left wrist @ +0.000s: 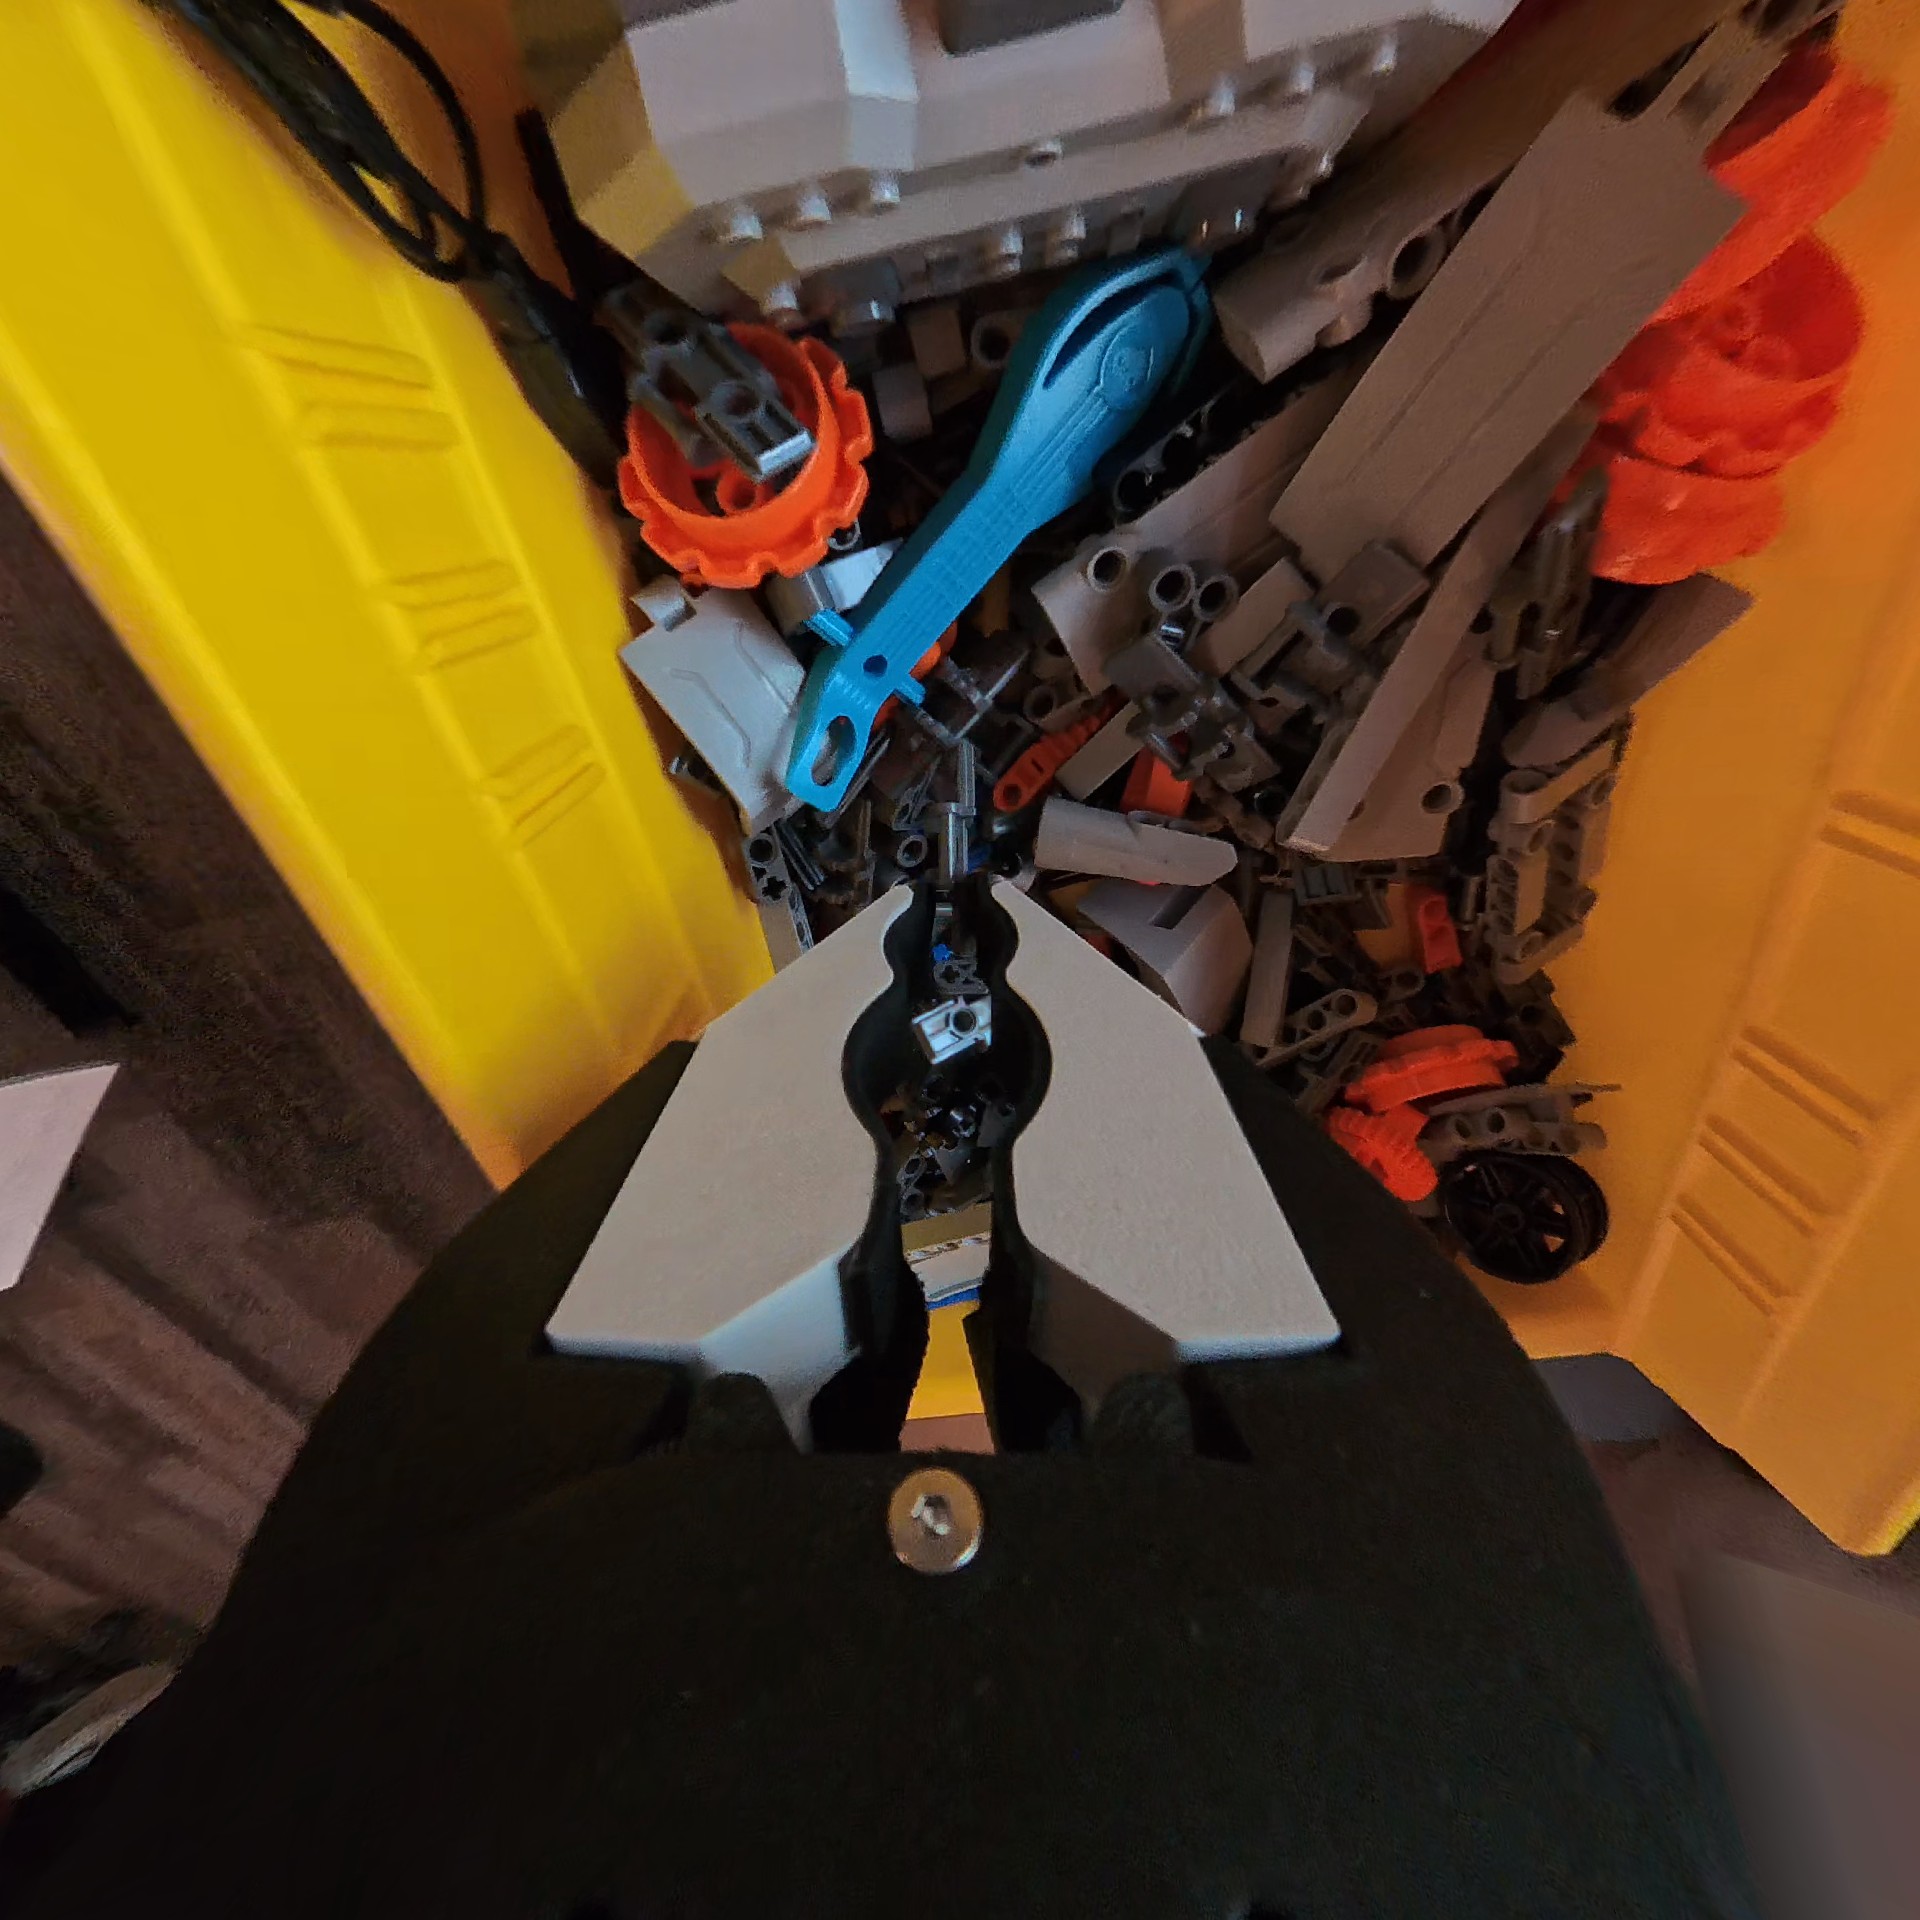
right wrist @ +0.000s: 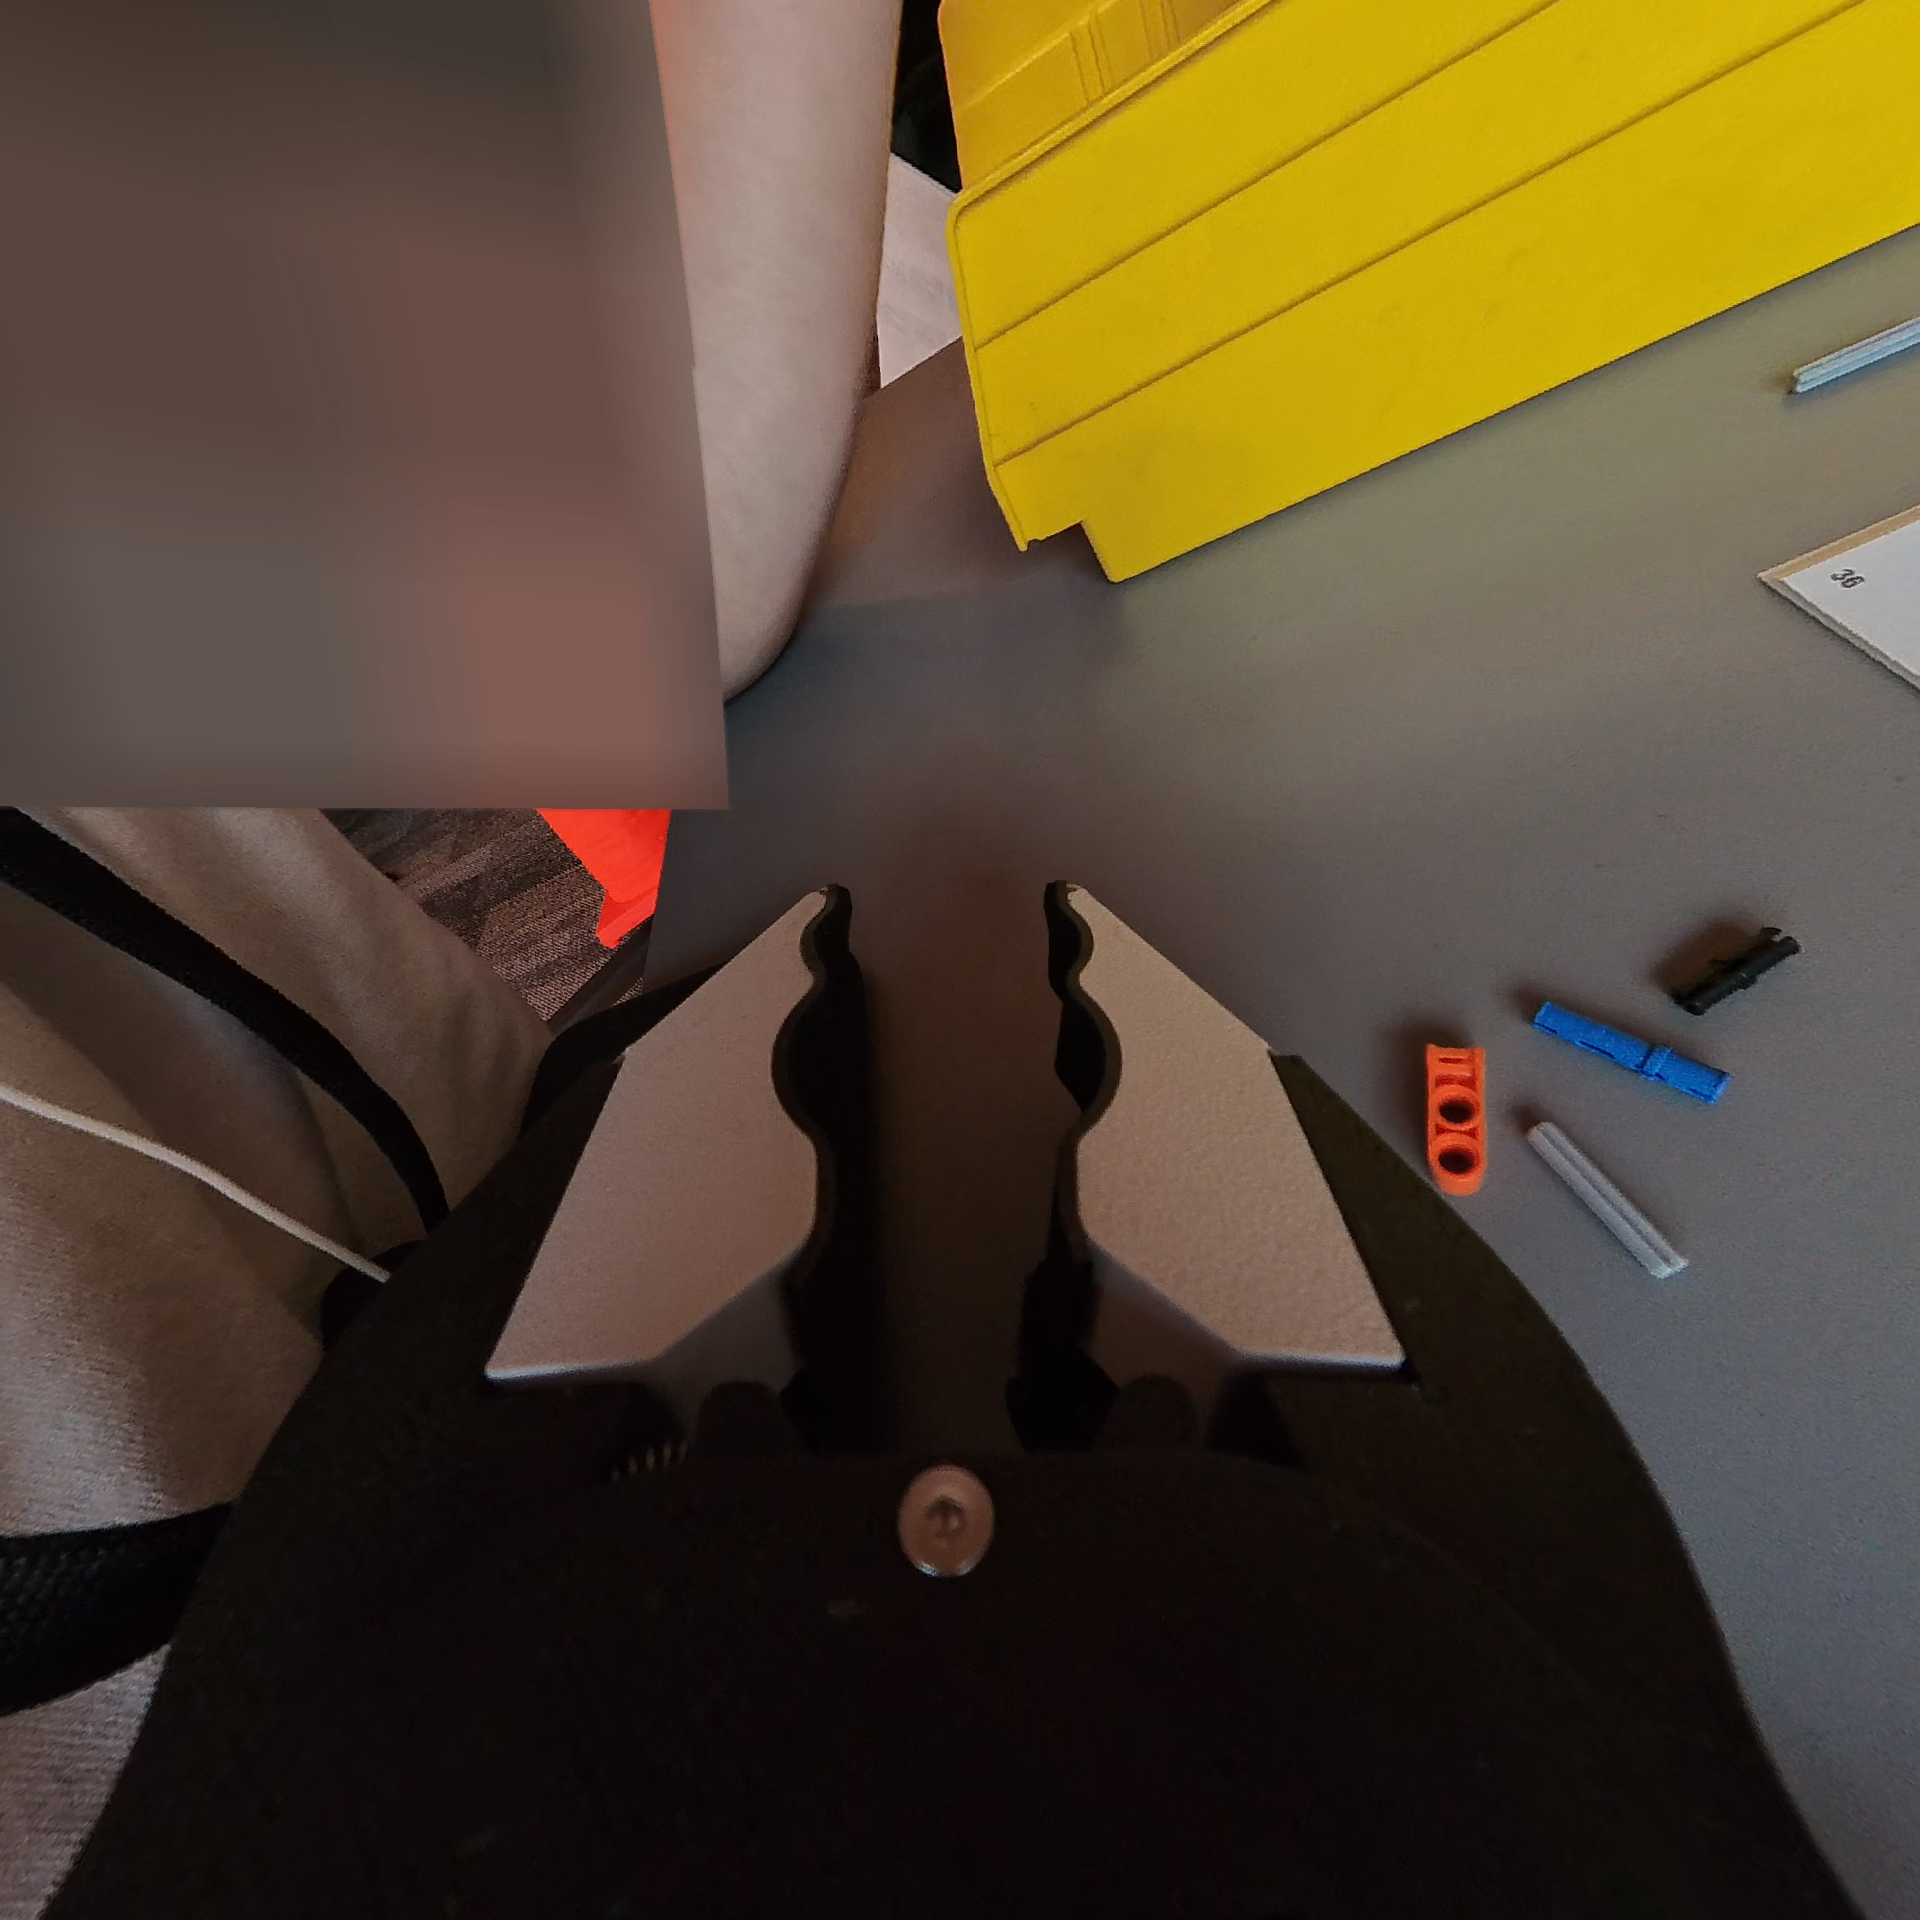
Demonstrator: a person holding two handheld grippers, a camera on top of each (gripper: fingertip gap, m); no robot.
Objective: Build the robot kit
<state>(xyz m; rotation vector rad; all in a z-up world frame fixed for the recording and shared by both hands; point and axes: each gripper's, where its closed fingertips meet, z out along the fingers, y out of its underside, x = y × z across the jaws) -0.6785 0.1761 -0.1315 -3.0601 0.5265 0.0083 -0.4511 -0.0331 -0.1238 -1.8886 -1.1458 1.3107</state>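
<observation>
Slip risk, left: the short dark grey plastic pin (left wrist: 954, 826) seems caught only at the very fingertips, so a knock against the heap could twist it free.
Snag risk, left: loose pieces crowd the tips, and one could be dragged along.
Left gripper (left wrist: 951, 885): nearly closed, apparently pinching that pin, low inside the yellow plastic bin (left wrist: 343, 540).
Around it, left to right: orange toothed plastic ring (left wrist: 743, 488), long blue plastic lever tool (left wrist: 997, 520), flat pale grey panels (left wrist: 1496, 416), small black spoked wheel (left wrist: 1522, 1216).
Right gripper (right wrist: 948, 899): moderately open, holding nothing, above the grey tabletop (right wrist: 1247, 790).
To its right: stubby orange holed connector (right wrist: 1455, 1122), pale grey axle rod (right wrist: 1605, 1200), blue pin (right wrist: 1631, 1051), black pin (right wrist: 1733, 968), all well apart from the fingers.
</observation>
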